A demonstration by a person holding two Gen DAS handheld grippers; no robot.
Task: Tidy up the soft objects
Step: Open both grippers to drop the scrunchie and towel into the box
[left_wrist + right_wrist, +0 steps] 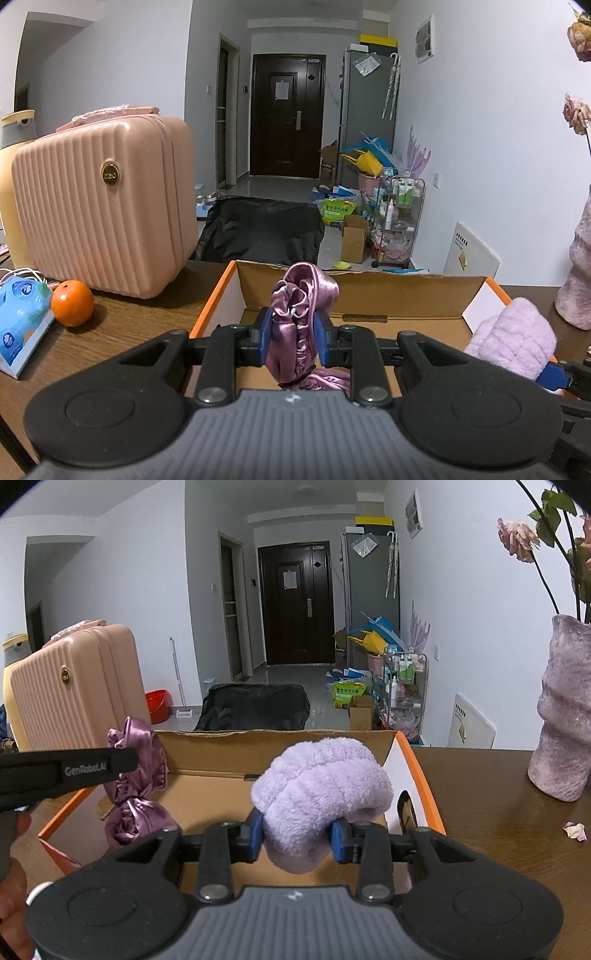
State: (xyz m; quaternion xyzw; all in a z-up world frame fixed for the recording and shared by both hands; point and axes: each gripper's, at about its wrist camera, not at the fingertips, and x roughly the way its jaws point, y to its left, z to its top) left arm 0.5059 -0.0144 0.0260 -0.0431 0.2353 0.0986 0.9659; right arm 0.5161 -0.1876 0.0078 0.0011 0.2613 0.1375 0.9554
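Over the open cardboard box [369, 291], left tool [293, 338] pinches one shiny, ruched purple satin scrunchie [295, 314] tight between blue pads. Right tool [297, 836], jaws slightly parted, grips one fluffy lilac plush headband [321, 786] beside it. Beyond, on the wooden tabletop [122, 325]: one ribbed pink case [103, 203], one orange [72, 302].
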